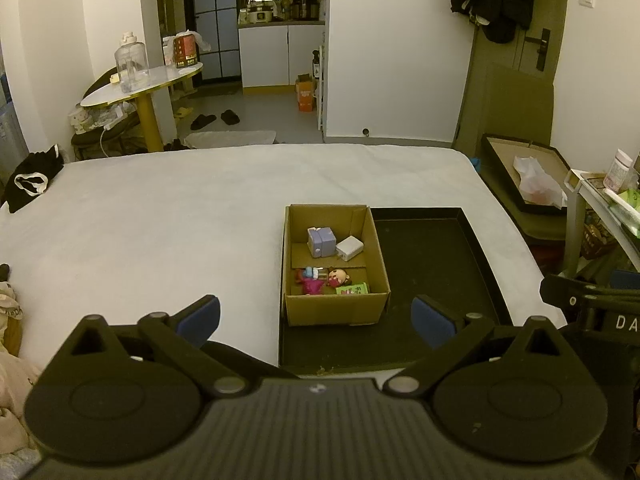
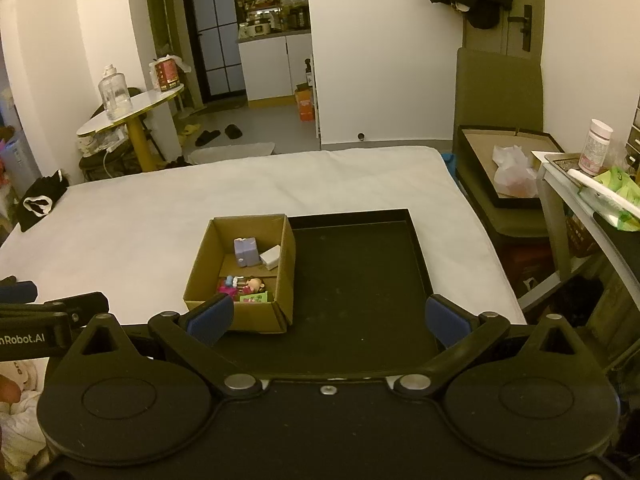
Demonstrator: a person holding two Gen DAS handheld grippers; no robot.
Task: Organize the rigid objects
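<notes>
**Operator A:** Report the fingers of each gripper.

**Operator B:** Left gripper [image 1: 316,322]: fingers spread wide, holding nothing. Right gripper [image 2: 329,319]: the same, spread and empty. Both hang above the near edge of the black tray [image 2: 360,280] on the bed [image 1: 160,220].

**Operator A:** Where are the objects?

**Operator B:** Inside the cardboard box [image 1: 334,304], which stands in the tray's left part. Far end: a purple block [image 1: 321,242] and a white charger [image 1: 349,249]. Near end: a small doll [image 1: 338,277], a pink toy [image 1: 310,282] and a green packet [image 1: 353,289].

**Operator A:** Which gripper is better placed?

**Operator B:** Judged from both views, the left. The box lies straight ahead between its fingers. For the right gripper the box sits ahead and to the left, with its left finger overlapping the near corner.
</notes>
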